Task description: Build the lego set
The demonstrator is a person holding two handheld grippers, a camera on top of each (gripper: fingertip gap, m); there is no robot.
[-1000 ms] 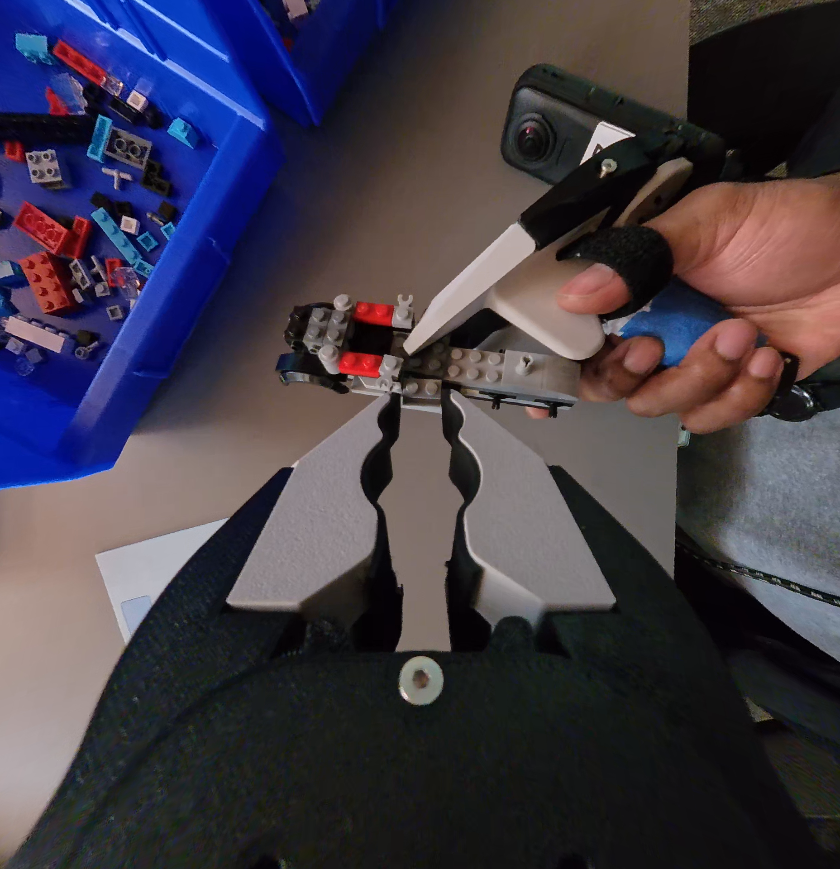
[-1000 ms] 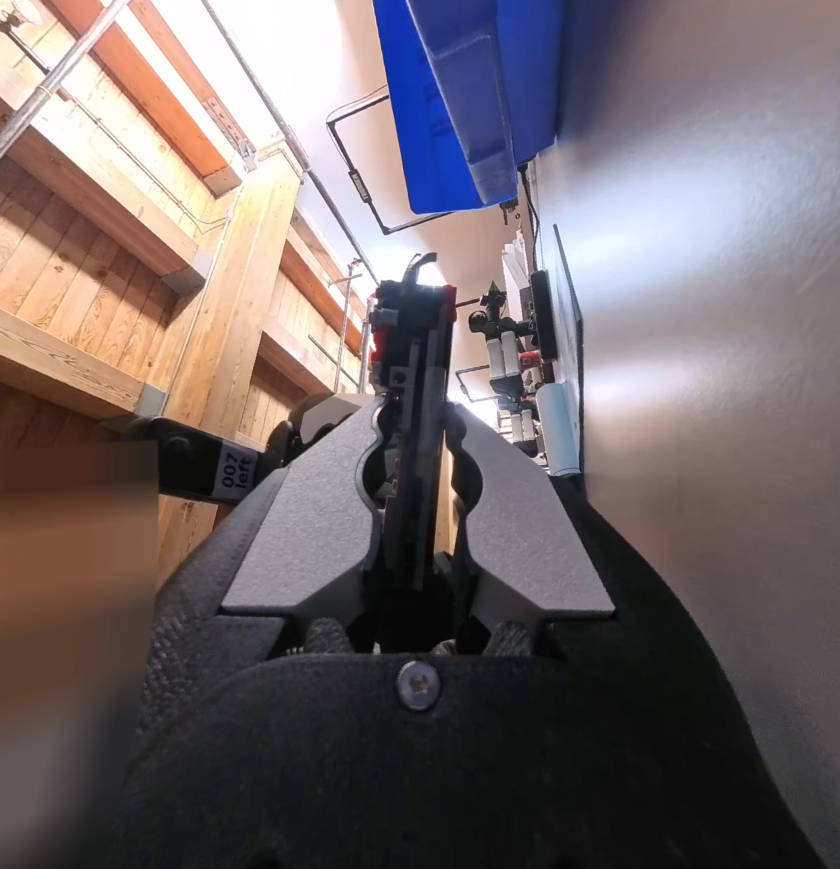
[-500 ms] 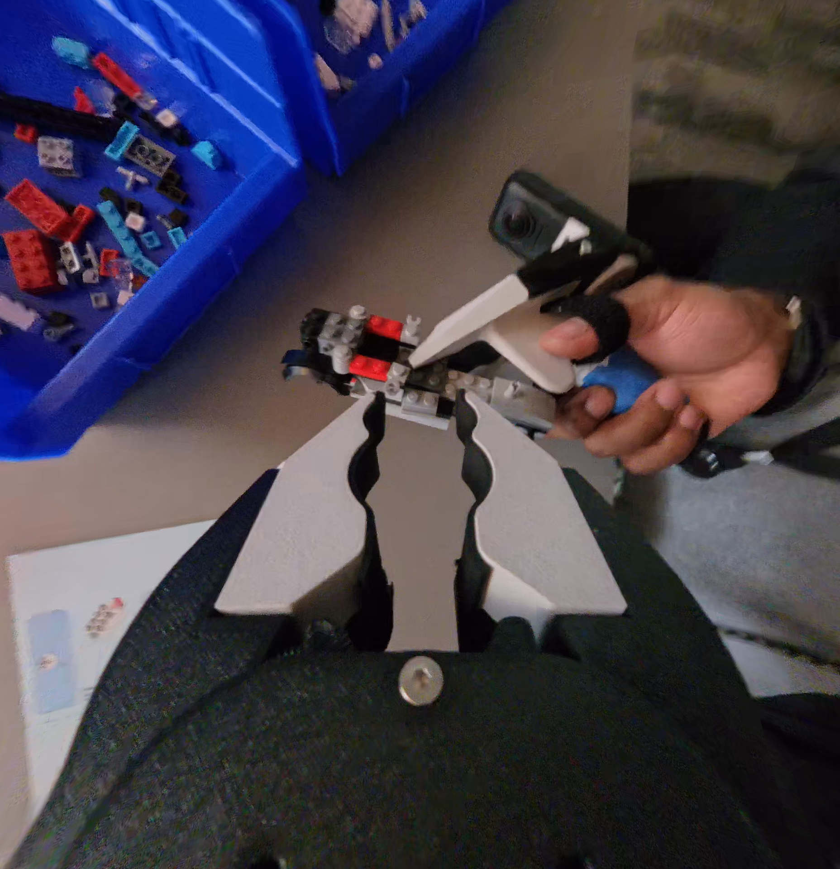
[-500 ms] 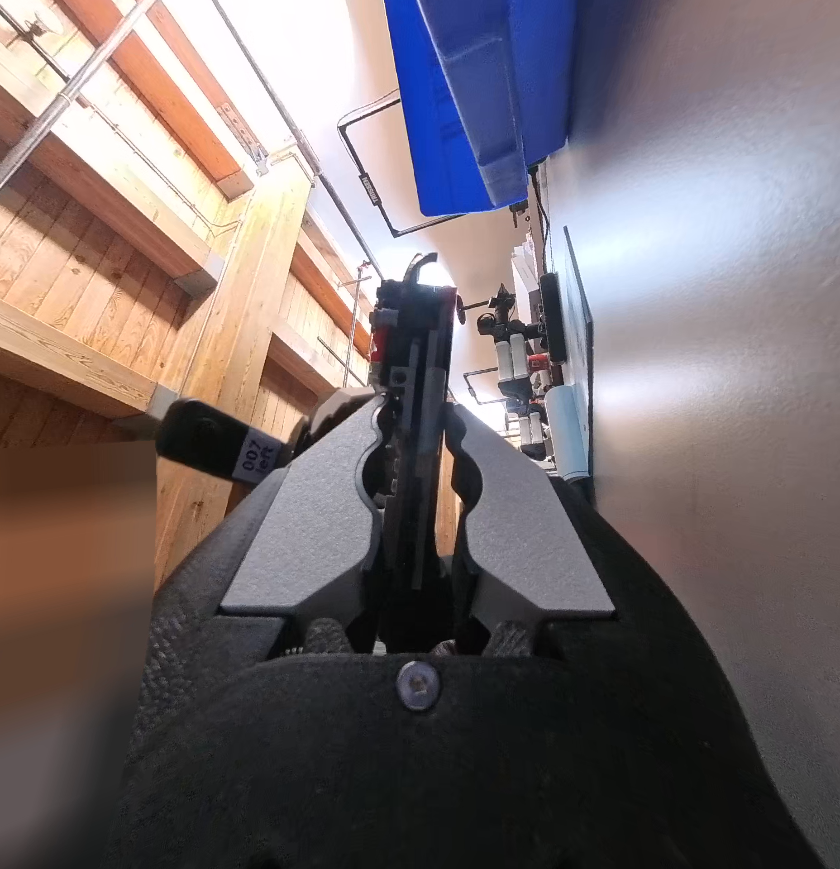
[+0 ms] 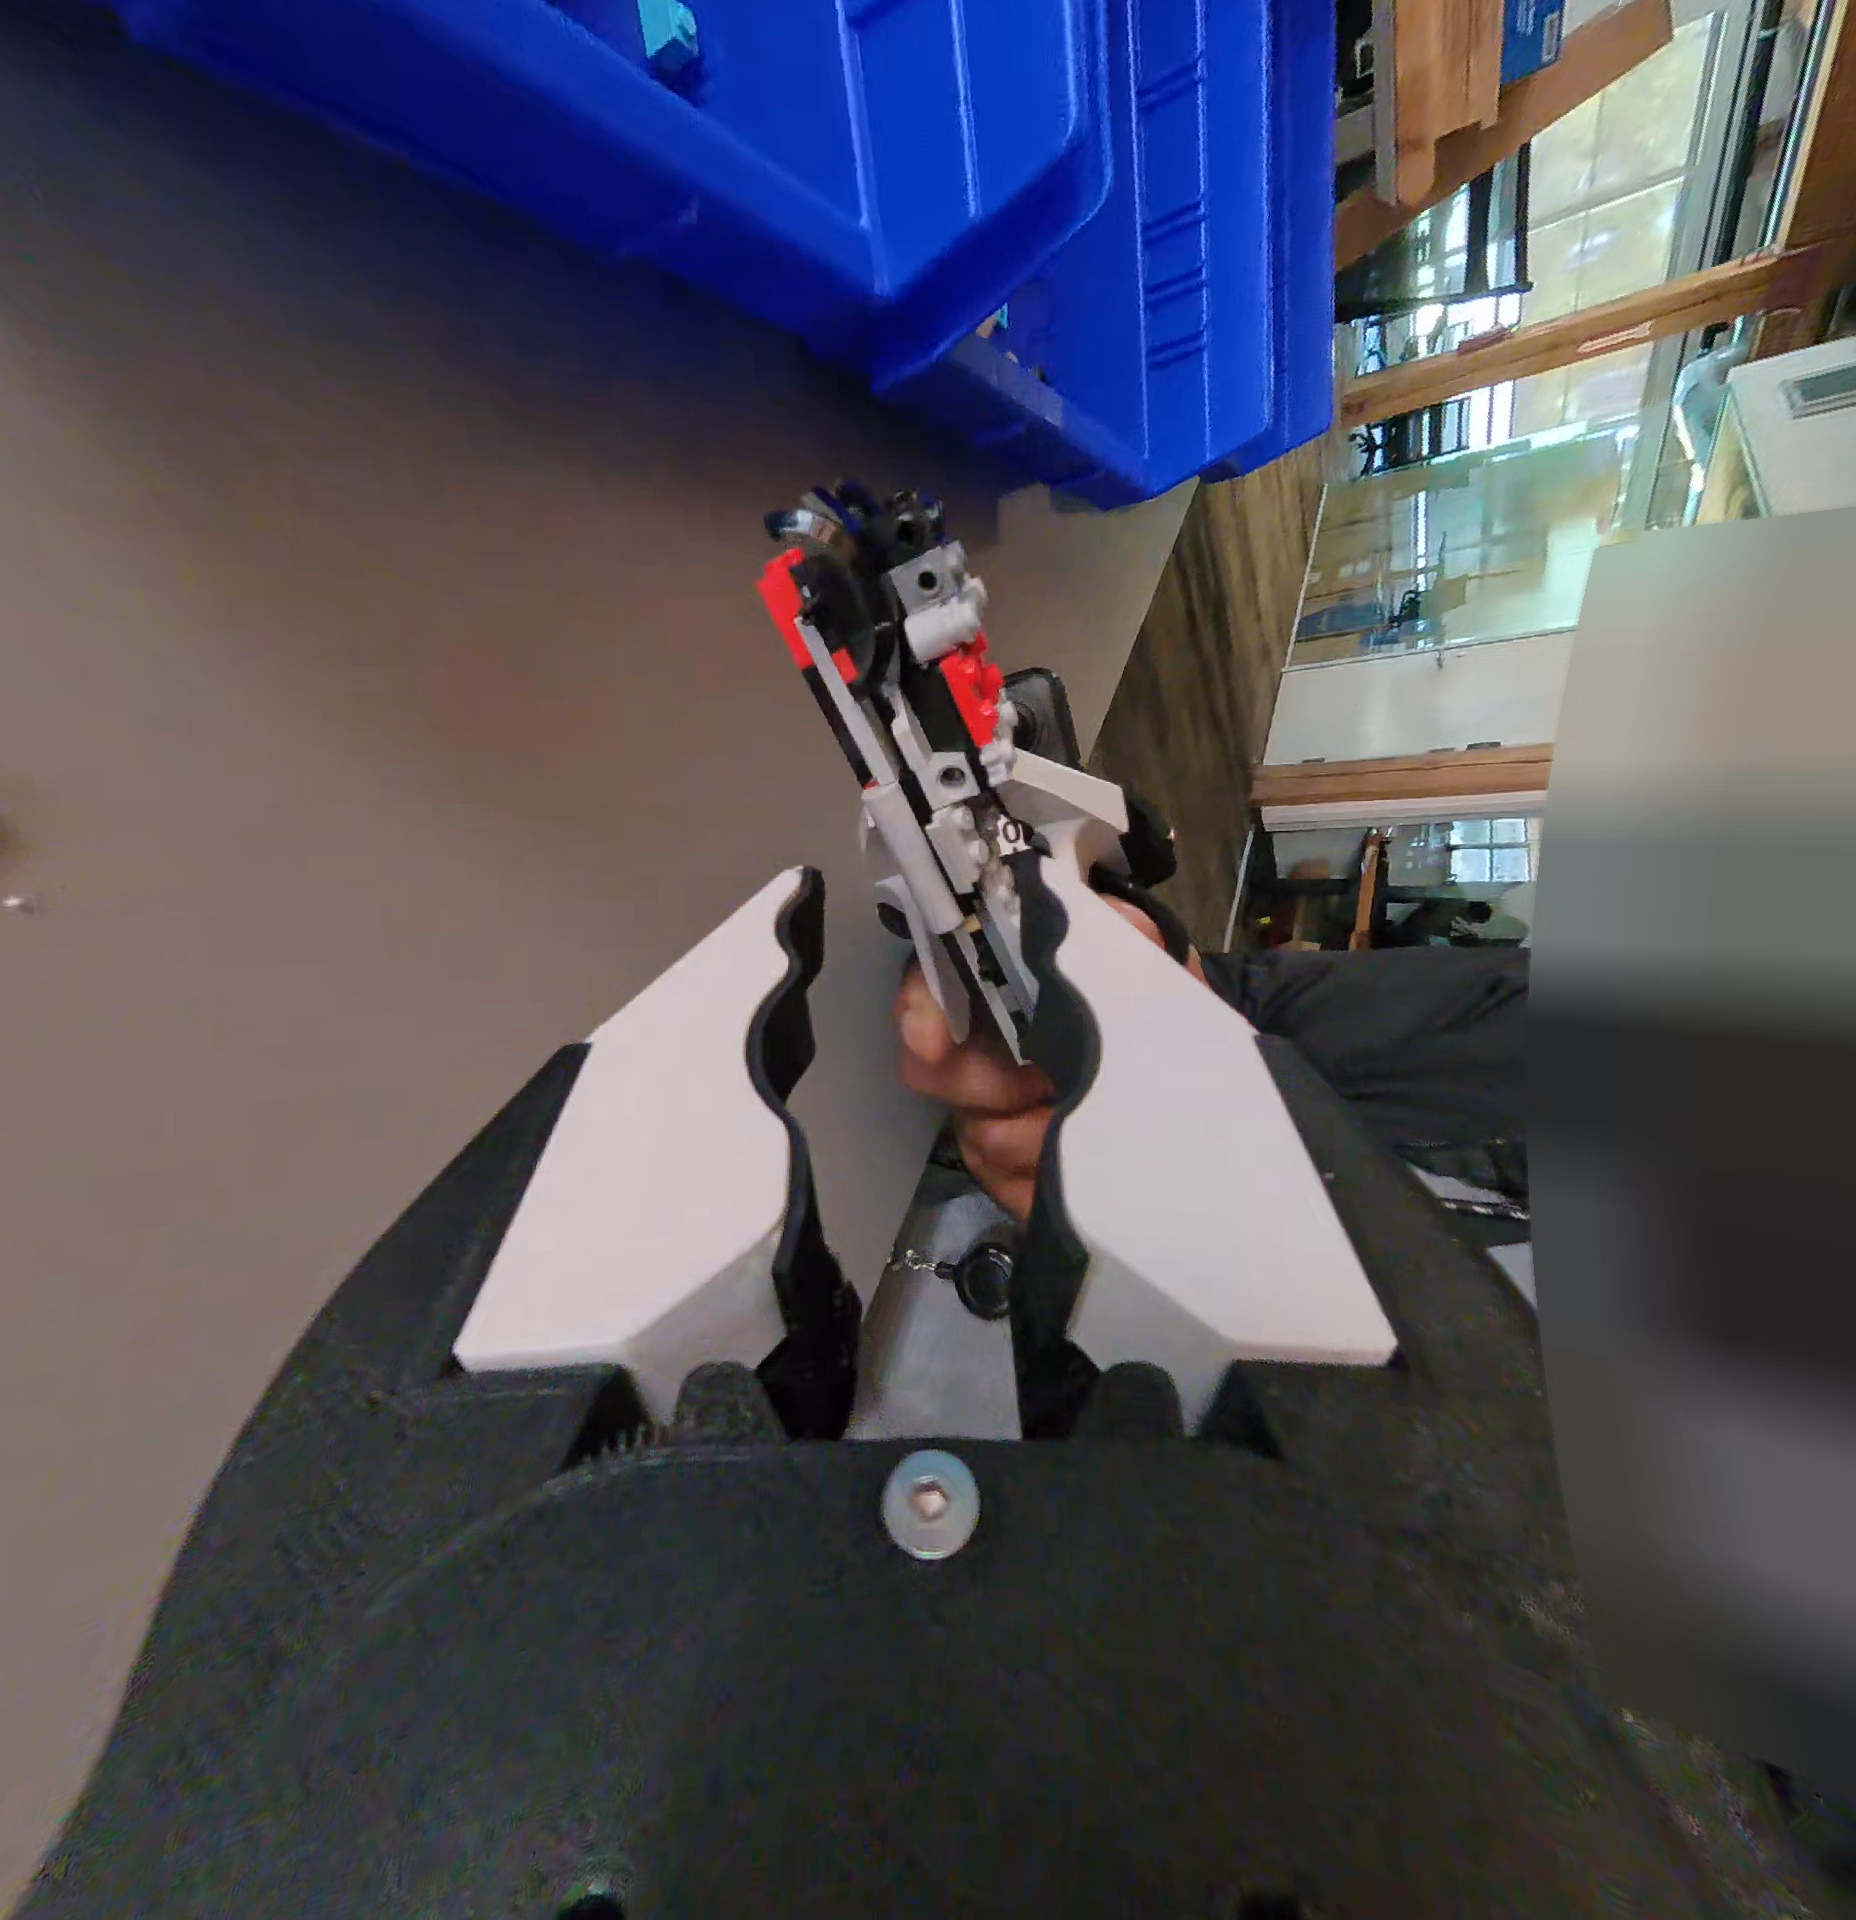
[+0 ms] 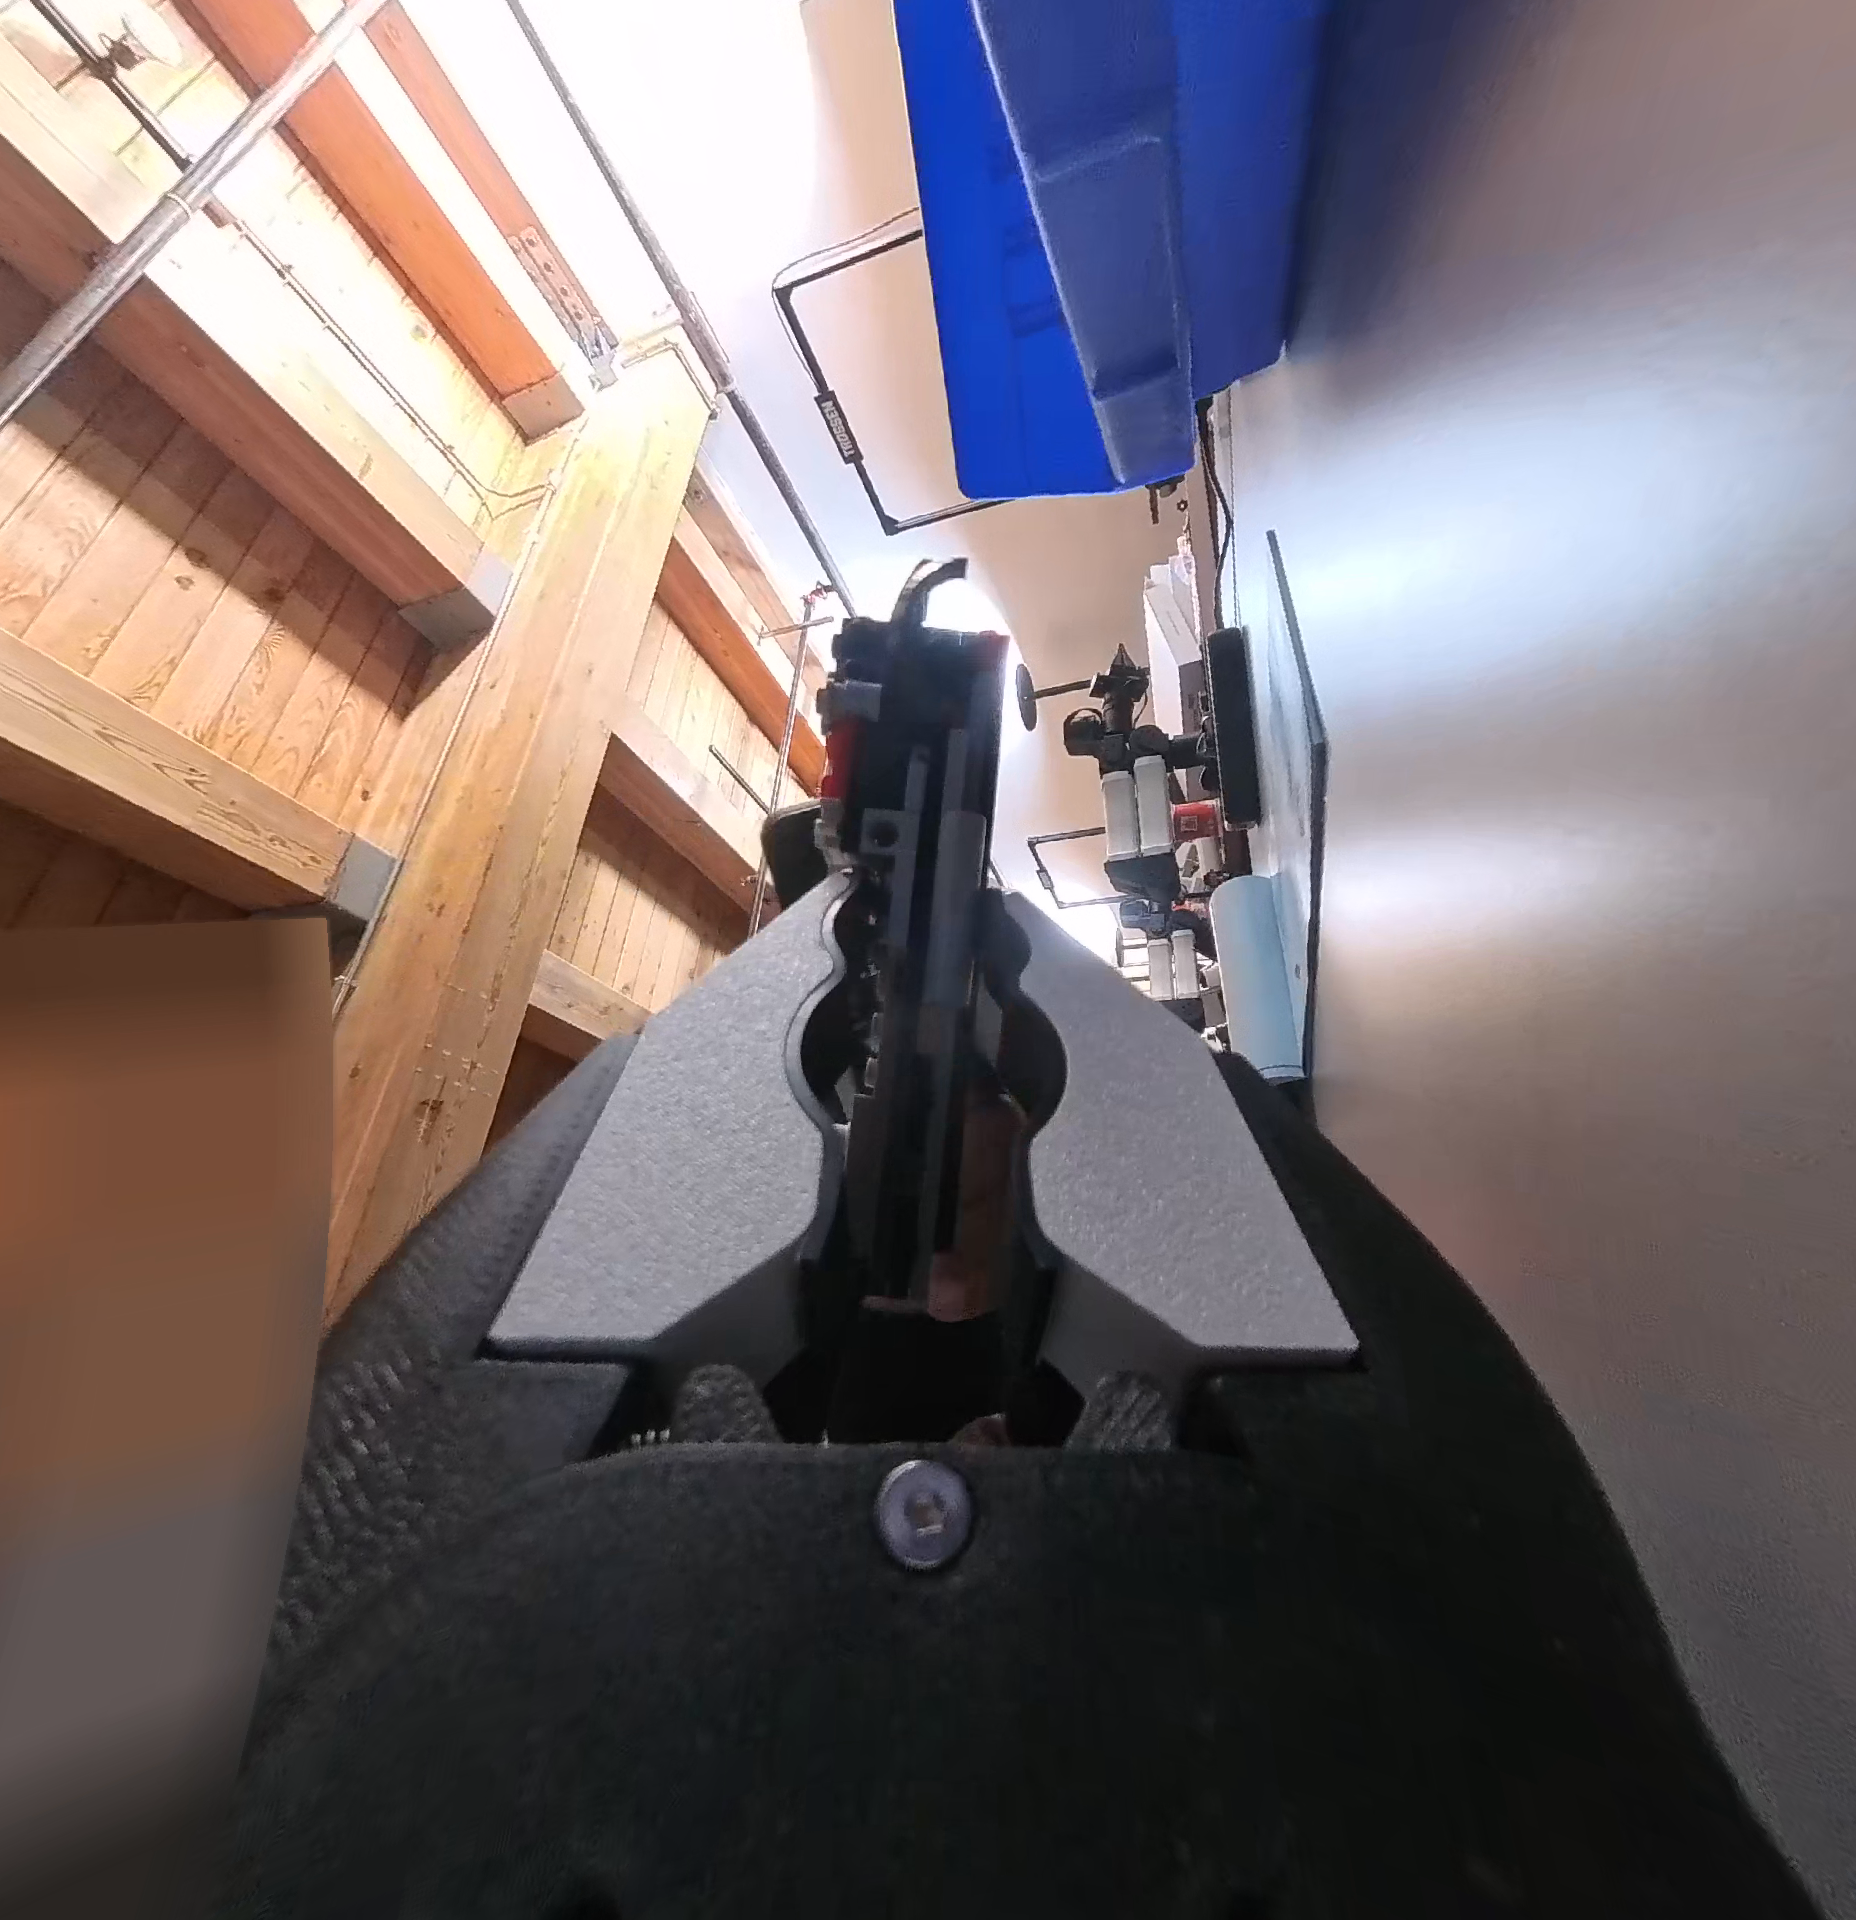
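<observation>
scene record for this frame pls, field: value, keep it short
held item: partly built lego model, black, grey and red, pointing away from the right wrist camera
right gripper: shut on the model
left gripper: open, empty, close beside the model; contact unclear
hand: seen between the left gripper's fingers, behind the model
bins: blue bins on the grey table, beyond the model
background: wooden beams
</observation>
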